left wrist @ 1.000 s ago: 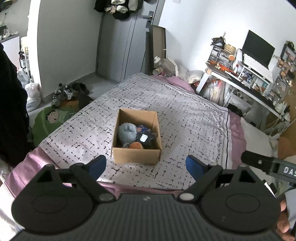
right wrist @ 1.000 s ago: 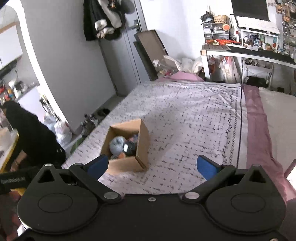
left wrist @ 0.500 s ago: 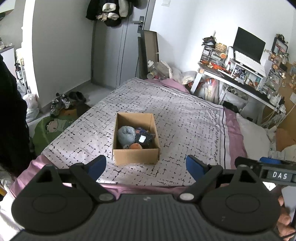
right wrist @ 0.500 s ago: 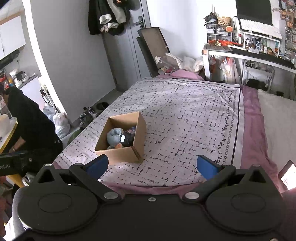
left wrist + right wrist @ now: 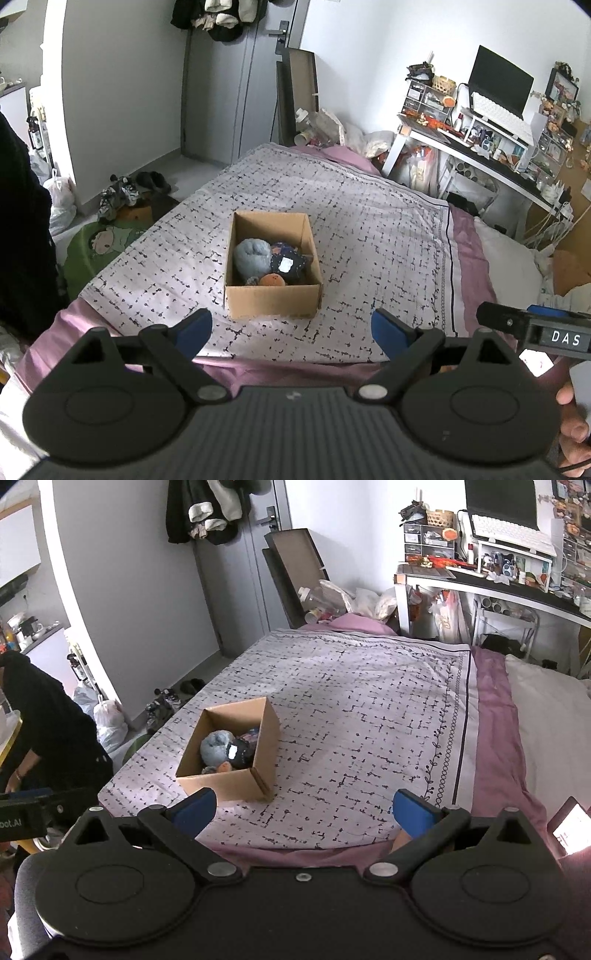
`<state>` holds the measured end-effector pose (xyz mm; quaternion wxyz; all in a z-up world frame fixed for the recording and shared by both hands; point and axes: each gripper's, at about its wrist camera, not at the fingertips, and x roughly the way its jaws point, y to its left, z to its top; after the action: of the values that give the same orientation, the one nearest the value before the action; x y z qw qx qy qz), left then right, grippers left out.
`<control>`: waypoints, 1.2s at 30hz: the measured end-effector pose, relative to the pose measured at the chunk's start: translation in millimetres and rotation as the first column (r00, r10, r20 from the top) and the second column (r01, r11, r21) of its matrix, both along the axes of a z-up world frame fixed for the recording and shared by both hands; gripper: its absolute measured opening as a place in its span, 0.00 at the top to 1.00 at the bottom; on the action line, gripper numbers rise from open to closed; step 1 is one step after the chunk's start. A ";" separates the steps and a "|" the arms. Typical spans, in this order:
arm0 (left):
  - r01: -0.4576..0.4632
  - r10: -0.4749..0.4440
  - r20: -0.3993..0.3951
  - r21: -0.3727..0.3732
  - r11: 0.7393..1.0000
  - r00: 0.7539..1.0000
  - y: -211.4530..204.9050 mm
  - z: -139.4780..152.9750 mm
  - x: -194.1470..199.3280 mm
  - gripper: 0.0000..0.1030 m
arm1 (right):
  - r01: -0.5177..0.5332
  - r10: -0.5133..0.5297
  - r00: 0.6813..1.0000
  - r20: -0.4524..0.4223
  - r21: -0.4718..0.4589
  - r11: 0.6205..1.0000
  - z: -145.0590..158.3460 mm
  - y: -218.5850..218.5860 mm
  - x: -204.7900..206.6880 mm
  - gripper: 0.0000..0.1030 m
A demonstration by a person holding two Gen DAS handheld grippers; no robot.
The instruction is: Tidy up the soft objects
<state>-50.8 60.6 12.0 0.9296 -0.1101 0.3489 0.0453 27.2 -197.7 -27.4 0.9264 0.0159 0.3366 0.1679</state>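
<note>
Both tools hang back from the bed with nothing between their blue tips. The left gripper is spread wide and released, and so is the right gripper.

The cardboard box sits on the patterned bedspread, straight ahead of the left gripper and just beyond its tips. From the right gripper it lies ahead and to the left, close past the left fingertip. Inside the box are the soft things — a grey-blue plush against the left wall, a dark bundle with a white tag beside it, and a small orange toy tucked by the near wall. The left view looks down into the box and shows all three clearly; the right view sees it cornerwise, so the near wall hides most of the orange toy.

Only the left view catches the right tool's arm with its "DAS" label off to the right, and a green cartoon mat on the floor to the left. Only the right view shows a lit screen at the bed's right edge and a person in black bent over far to the left. The cluttered desk stands ahead and right in both.
</note>
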 end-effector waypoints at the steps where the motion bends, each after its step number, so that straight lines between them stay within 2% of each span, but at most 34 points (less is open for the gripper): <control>1: 0.002 -0.002 -0.002 -0.001 1.000 1.000 -0.5 -0.9 0.9 0.11 | 0.005 -0.005 1.000 -0.004 0.000 1.000 -0.9 -0.7 1.0 0.00; 36: 0.020 -0.020 -0.015 0.003 1.000 1.000 -8.4 -7.4 9.3 0.11 | 0.038 -0.038 0.999 0.000 -0.044 0.998 -8.3 -2.6 5.4 0.00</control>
<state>-41.6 52.2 4.6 0.9276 -0.1047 0.3567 0.0375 32.6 -200.3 -35.7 0.9294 0.0018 0.3402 0.1429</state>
